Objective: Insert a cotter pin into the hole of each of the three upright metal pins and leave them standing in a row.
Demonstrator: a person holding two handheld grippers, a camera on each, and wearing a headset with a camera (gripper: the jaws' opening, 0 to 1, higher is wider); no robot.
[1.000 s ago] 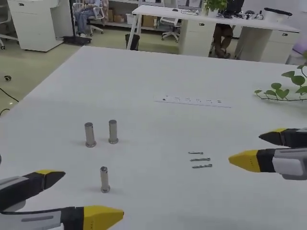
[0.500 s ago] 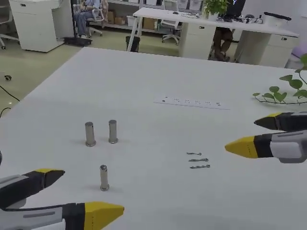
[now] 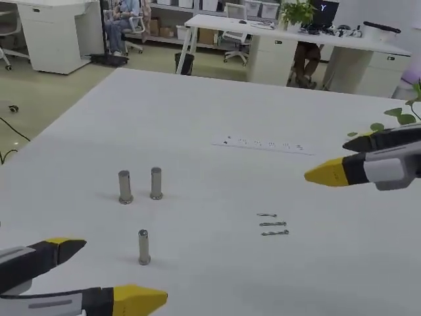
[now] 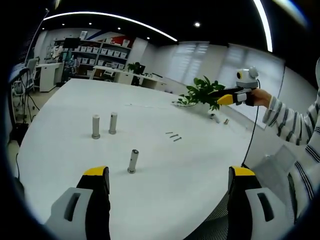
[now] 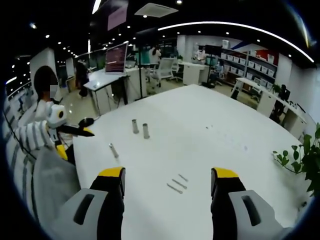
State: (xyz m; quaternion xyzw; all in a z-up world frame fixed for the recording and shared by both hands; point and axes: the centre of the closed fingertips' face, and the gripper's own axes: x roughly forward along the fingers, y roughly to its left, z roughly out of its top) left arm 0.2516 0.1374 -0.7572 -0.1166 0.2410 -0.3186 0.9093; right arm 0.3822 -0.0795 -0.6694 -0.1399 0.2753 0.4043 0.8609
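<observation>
Steel metal pins (image 3: 125, 187) stand upright on the white table (image 3: 197, 112): two side by side at far left, a third pin (image 3: 144, 247) nearer. Three cotter pins (image 3: 273, 224) lie flat to their right. The left gripper (image 3: 123, 272) and right gripper (image 3: 326, 158) hover with jaws spread wide, holding nothing. Marks on the far strip (image 3: 263, 143) are too small to read.

Right gripper (image 5: 168, 173), jaws wide apart, at frame bottom. Three cotter pins (image 5: 175, 184) lie between them; three metal pins (image 5: 145, 131) stand above-left.
</observation>
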